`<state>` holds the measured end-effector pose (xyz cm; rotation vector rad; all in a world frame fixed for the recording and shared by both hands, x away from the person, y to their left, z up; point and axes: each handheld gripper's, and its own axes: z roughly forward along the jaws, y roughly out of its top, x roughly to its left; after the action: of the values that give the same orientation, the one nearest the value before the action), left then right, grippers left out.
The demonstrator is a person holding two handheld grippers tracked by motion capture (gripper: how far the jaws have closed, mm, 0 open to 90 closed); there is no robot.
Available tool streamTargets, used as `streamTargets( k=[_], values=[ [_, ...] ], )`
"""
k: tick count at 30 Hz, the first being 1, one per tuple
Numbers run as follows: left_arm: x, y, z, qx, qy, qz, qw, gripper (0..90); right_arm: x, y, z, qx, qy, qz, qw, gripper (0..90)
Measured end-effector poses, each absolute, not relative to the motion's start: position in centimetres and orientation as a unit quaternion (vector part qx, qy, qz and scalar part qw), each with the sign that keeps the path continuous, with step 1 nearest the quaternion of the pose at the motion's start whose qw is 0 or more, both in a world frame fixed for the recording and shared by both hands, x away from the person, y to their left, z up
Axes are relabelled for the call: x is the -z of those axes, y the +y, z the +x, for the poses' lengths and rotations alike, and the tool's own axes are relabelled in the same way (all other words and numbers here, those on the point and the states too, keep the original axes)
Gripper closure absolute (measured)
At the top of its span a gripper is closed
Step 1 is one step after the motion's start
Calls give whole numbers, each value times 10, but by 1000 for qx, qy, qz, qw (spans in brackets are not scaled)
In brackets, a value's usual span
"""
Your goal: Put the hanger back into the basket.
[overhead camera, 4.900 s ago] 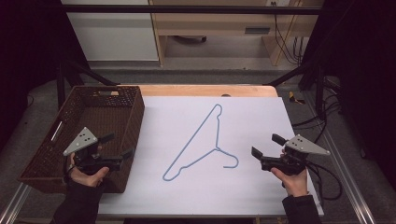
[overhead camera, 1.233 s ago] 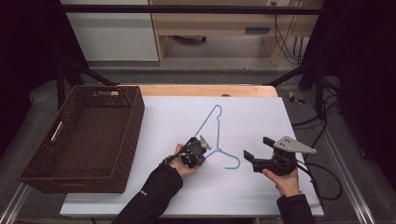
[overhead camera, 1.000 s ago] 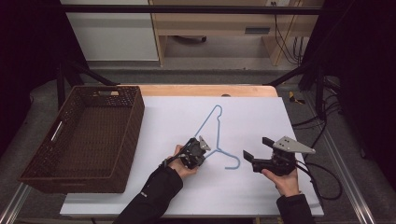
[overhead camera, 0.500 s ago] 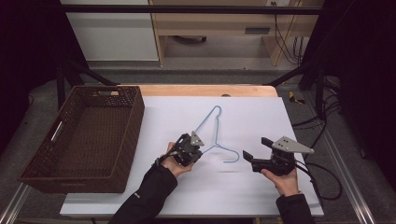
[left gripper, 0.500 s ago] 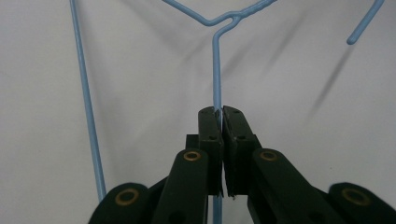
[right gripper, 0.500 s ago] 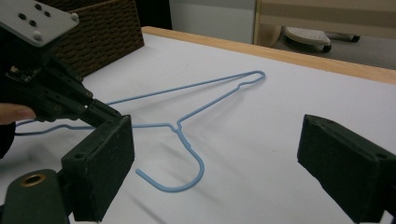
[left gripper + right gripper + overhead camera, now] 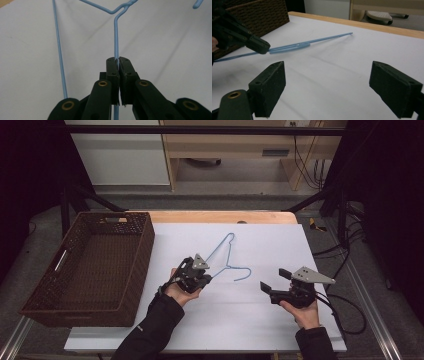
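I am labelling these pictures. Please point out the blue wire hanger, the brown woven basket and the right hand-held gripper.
blue wire hanger (image 7: 226, 251): high view, long side wire.
brown woven basket (image 7: 142, 249): high view, right wall.
right hand-held gripper (image 7: 273, 279): high view, between its jaws.

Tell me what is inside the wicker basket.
Nothing shows inside the brown wicker basket: its woven floor looks bare in the high view. The near wall hides a strip of floor just behind it, so anything small lying there cannot be seen.

Black left gripper (image 7: 206, 279) and right gripper (image 7: 272, 281) carry grey plates, brass screws, black sleeves.
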<state>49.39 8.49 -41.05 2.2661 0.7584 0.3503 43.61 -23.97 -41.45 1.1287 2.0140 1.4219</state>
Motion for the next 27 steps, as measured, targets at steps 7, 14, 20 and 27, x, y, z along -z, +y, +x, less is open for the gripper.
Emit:
streamTargets(
  k=[7,14,20,27],
  values=[
    [403,90,493,-138,297,873,362,873,425,-228,445,-506,738,402,195,168],
    [401,93,493,-138,299,870,366,873,428,-208,461,-505,750,387,179,205],
    [400,94,492,-138,297,871,365,873,431,-191,474,-508,753,381,171,268],
    [401,94,491,-137,296,872,364,873,434,-171,492,-523,748,377,162,390]
  ],
)
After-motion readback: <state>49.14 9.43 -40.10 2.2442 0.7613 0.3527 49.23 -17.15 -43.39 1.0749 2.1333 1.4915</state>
